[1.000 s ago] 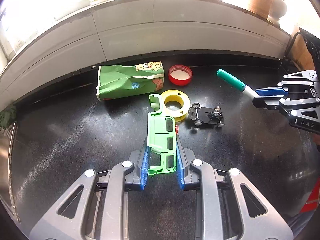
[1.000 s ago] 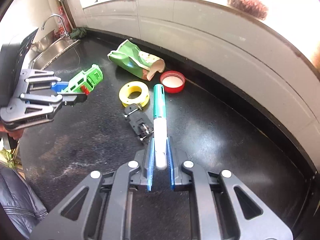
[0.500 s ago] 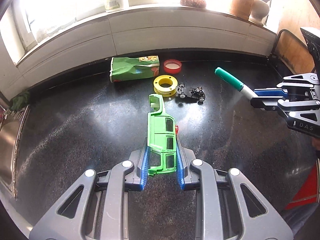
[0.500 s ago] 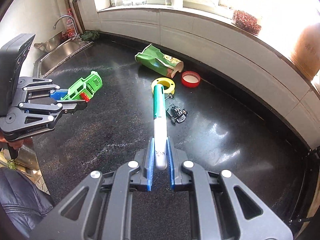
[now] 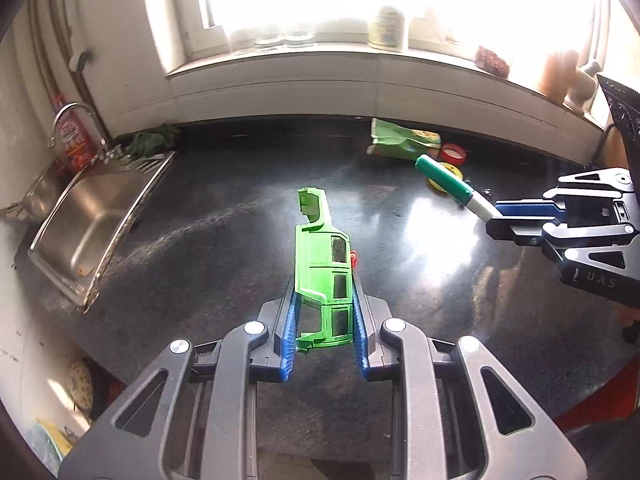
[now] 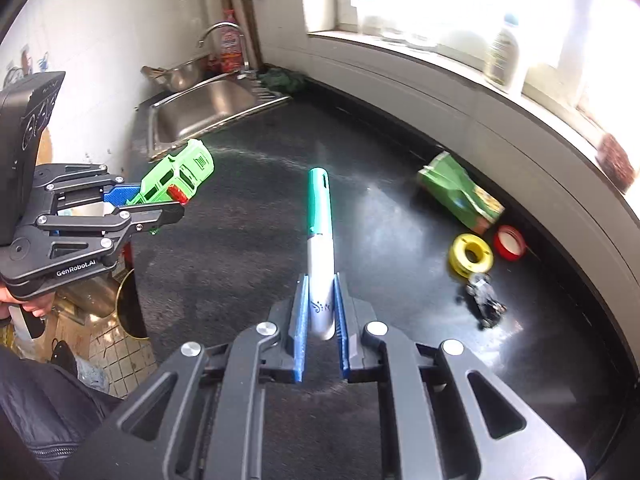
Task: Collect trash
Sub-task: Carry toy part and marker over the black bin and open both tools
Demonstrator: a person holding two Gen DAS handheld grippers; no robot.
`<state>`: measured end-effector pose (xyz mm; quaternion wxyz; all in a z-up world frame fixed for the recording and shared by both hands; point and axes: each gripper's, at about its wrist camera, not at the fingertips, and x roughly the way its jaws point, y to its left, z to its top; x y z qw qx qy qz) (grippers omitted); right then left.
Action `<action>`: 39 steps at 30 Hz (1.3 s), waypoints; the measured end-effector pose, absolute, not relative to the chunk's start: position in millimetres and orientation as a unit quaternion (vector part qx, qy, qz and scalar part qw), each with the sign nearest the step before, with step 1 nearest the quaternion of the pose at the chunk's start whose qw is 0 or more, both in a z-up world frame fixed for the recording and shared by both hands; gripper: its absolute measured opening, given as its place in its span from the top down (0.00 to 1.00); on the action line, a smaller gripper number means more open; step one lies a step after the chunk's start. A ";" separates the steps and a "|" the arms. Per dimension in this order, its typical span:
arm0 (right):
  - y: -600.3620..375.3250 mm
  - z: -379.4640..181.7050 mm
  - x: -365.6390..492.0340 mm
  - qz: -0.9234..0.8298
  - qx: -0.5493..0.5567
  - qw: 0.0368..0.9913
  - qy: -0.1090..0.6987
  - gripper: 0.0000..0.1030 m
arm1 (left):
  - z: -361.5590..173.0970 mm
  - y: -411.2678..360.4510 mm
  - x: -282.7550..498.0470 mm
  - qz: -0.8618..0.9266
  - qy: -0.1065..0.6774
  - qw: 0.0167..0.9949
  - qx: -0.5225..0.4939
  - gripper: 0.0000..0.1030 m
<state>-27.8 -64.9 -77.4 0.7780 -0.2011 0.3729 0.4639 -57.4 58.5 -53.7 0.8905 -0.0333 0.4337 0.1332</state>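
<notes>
My left gripper (image 5: 323,300) is shut on a green plastic toy car shell (image 5: 323,264), held above the black counter (image 5: 200,248). In the right wrist view the same gripper (image 6: 158,206) and shell (image 6: 176,178) show at the left, near the sink. My right gripper (image 6: 320,300) is shut on a white marker with a teal cap (image 6: 320,232); the left wrist view shows that gripper (image 5: 494,216) and marker (image 5: 448,184) at the right. Left on the counter by the wall are a green carton (image 6: 460,196), a yellow tape spool (image 6: 471,255), a red lid (image 6: 509,242) and a black toy chassis (image 6: 486,300).
A steel sink (image 5: 92,216) with a tap and a red bottle (image 5: 70,136) is set into the counter's left end. Bottles and jars stand on the bright windowsill (image 5: 388,28). Beyond the counter's left edge lie tiled floor (image 6: 112,344) and a metal pot (image 6: 96,300). A person's dark sleeve (image 6: 36,412) shows at the lower left.
Both grippers have pulled back from the wall and swung left toward the sink end, each keeping its grip. The carton, spool, lid and chassis now lie far off to the right.
</notes>
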 end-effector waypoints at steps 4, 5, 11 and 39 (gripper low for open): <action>3.4 -74.5 -71.2 0.527 -0.226 0.737 0.358 0.87 | -54.0 103.8 -115.6 0.204 0.434 0.875 -0.062 0.78; 20.1 -75.2 -83.4 0.540 -0.231 0.727 0.356 0.87 | -55.7 115.1 -131.8 0.222 0.435 0.870 -0.072 0.78; 112.2 -87.8 -157.6 0.613 -0.261 0.655 0.357 0.87 | -74.8 170.6 -227.7 0.318 0.443 0.829 -0.126 0.78; 306.6 -287.3 -287.2 0.579 -0.380 0.537 0.482 0.87 | -291.0 296.1 -372.4 0.349 0.479 0.732 -0.338 0.77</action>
